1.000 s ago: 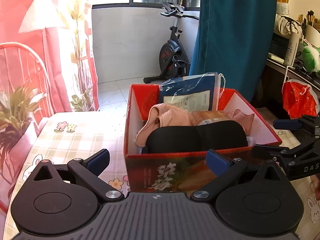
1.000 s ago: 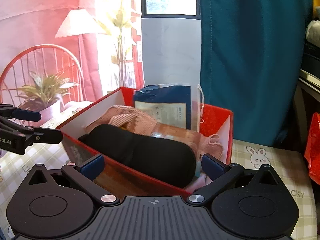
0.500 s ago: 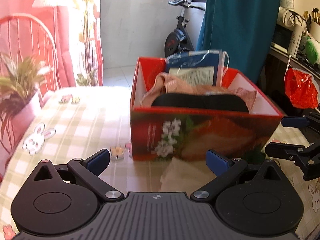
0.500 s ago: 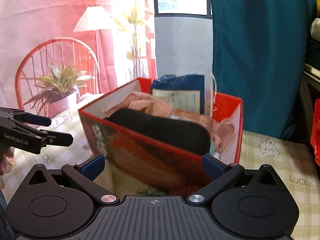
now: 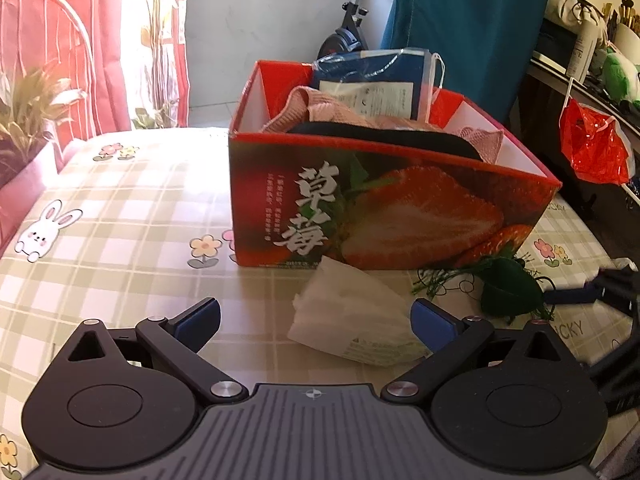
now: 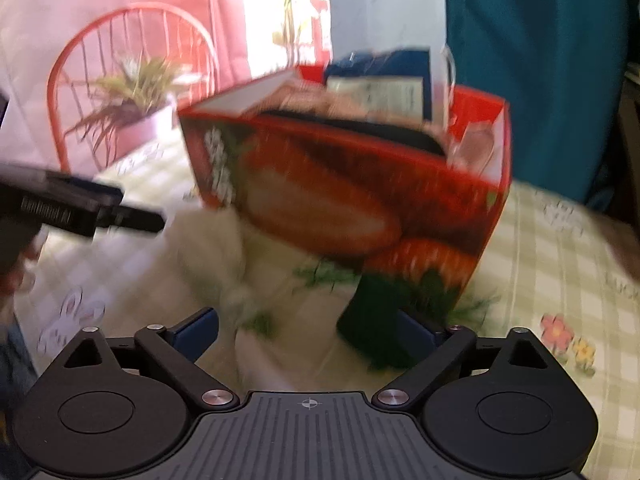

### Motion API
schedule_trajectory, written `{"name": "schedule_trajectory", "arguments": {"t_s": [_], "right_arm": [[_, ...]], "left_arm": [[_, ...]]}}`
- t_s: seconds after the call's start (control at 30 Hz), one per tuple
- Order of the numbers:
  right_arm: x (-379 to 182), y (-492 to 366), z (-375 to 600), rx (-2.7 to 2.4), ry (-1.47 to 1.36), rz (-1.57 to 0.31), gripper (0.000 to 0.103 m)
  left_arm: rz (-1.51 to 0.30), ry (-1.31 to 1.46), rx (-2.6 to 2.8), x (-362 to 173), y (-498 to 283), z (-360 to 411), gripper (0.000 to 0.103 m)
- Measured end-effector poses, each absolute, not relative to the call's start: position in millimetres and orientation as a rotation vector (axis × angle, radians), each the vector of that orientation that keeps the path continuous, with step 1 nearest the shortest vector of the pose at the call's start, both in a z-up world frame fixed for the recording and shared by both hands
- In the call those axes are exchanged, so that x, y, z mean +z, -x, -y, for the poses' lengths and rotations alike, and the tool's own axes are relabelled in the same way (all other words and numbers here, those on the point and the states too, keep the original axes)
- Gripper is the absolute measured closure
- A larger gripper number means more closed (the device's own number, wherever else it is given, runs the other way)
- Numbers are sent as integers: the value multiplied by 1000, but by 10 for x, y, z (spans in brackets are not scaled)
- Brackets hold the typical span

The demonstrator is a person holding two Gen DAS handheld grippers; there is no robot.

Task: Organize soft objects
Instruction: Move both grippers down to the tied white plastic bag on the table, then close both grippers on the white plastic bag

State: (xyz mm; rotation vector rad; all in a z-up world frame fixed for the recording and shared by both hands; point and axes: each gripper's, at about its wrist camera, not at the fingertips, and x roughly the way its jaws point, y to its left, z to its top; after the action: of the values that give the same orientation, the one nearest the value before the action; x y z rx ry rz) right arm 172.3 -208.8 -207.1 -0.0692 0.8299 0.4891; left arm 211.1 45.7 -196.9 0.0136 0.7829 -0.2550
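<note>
White crinkled pouch [image 5: 352, 320], lying flat

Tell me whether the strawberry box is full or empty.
Nearly full. The strawberry box holds a black soft item, pink knit fabric and a blue packet that rises above the rim.

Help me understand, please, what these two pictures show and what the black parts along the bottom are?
Each picture comes from a camera on hand-held tongs, one carried in each hand; no robot is involved. The black parts are the tongs themselves. The left tongs stand open above a white packet on the checked tablecloth. The right tongs, blurred, are open with jaws just closing, a dark green thing before them. Neither holds anything. Behind stands a red strawberry box with pink cloth, a black pad and a blue packet inside.
</note>
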Motion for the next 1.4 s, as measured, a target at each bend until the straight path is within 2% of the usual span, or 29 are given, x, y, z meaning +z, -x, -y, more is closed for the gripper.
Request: {"name": "schedule_trajectory", "arguments": {"t_s": [0.1,0.57,0.63,0.87,0.93,0.97,1.03,1.4], "right_arm": [[-2183,-1656,2060,519,87,-878,23],[-2324,-1715,2315,483,97,-925,43],[-2317,-1743,2367,480,80,-921,44],[-2259,-1782,2481,471,-1,-898,47],[-2255,-1772,2501,470,-8,-891,57],[-2259,-1769,2502,465,-9,-890,59],[-2271,-1762,2512,461,-16,-890,60],[-2327,-1707,2527,391,-59,-891,53]], "left_arm": [[-793,-11,-259,-2015,-2152,-426,4],[-862,64,-316,-2276,-2413,-342,18],[-877,69,-323,-2308,-2412,-320,27],[-887,55,-331,-2360,-2336,-292,43],[-887,57,-330,-2363,-2315,-312,51],[-887,56,-328,-2366,-2300,-315,51],[-883,48,-320,-2379,-2265,-316,58],[-882,62,-312,-2435,-2160,-317,69]]}}
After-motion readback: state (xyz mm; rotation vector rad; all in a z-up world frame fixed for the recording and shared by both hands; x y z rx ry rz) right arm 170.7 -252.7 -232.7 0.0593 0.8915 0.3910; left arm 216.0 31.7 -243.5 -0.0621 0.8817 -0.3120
